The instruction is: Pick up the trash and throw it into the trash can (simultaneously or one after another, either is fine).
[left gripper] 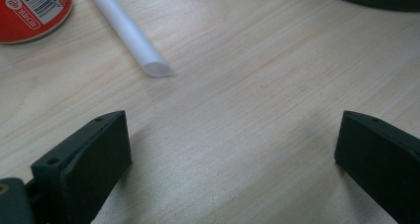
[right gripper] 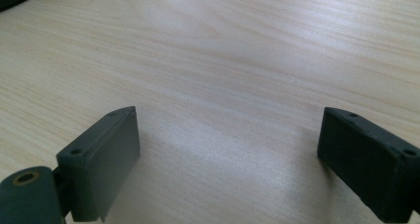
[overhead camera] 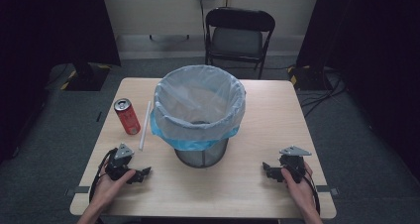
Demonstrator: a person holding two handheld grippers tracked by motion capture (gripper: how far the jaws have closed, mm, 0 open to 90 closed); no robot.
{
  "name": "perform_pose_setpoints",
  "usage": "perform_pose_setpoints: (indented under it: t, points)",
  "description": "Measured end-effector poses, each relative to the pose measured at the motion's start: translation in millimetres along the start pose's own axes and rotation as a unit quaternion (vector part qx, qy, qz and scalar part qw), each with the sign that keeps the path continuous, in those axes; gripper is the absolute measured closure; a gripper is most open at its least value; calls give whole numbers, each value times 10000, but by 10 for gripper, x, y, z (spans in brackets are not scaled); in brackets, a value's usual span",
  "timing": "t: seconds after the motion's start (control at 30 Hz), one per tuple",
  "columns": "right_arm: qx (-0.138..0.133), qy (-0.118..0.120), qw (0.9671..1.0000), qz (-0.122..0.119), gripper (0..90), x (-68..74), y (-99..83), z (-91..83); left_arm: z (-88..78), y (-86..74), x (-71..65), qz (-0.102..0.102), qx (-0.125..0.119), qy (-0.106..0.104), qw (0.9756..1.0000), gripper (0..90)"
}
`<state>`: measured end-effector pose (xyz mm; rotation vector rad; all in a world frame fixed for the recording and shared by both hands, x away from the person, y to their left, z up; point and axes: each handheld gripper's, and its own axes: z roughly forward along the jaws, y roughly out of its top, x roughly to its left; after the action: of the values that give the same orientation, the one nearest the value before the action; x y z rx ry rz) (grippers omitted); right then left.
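Left gripper point(overhead camera: 140, 175) rests low on the table point(overhead camera: 237, 184), near edge, held by the left hand point(overhead camera: 106, 184). Jaws spread wide with bare wood between them; they grip nothing. Whether the jaws touch the tabletop I can't tell.

Ahead of it and slightly to its left: red can point(overhead camera: 127, 116), upright, tab end up. In the left gripper view the can point(left gripper: 30, 10) is cut off at the top-left corner, showing just a barcode strip and the base rim. Just right of the can lies a white straw point(overhead camera: 144, 125), flat on the wood and pointing away from the gripper. Its near end point(left gripper: 154, 68) sits ahead of the left jaw, apart from both the can and the jaws.

Ahead and to its right: mesh bin point(overhead camera: 200, 157) lined with a pale bag point(overhead camera: 198, 105), blue bag edge hanging below the rim. The bag wall hides the bin's inside. Its dark base clips the top-right corner of the left gripper view.

Right gripper point(overhead camera: 267, 168) is in the right hand point(overhead camera: 299, 182), well right of the bin, also low on the table. Its jaws stand fully apart over plain wood, with nothing held. A dark sliver at the top-left of the right gripper view is too cropped to identify.
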<state>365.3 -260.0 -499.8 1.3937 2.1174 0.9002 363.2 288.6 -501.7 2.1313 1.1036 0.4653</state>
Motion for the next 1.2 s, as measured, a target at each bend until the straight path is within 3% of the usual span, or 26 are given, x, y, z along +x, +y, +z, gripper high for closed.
perform_pose_setpoints:
  t: [0.2,0.3,0.33,0.37,0.53,0.7,0.83,0.9,1.2]
  points:
    - [1,0,10000,0,85,0,0,0,-18,-15,3,-16,-27,-25,10000,22]
    - [-1,0,10000,0,85,0,0,0,-61,-49,5,-106,-126,29,9999,97]
    - [0,0,10000,0,86,0,0,0,-82,-64,12,-174,-175,27,9997,97]
    - [-3,1,10000,-4,85,-1,0,0,-120,-86,30,-324,-257,-101,9991,144]
    - [-5,-3,10000,2,85,-1,0,1,-189,-100,91,-479,-317,-199,9982,160]
    - [0,1,10000,1,86,-1,0,0,-324,-72,194,-716,-699,-280,9946,169]
    - [-4,10,10000,-9,86,-3,-1,0,-359,-45,218,-705,-774,-241,9942,172]
    - [-5,74,10000,-66,86,-18,-6,-5,-366,-11,234,-607,-776,-224,9949,174]
    - [-5,127,9998,-123,86,-32,-10,-9,-343,213,365,-461,-799,-264,9954,197]
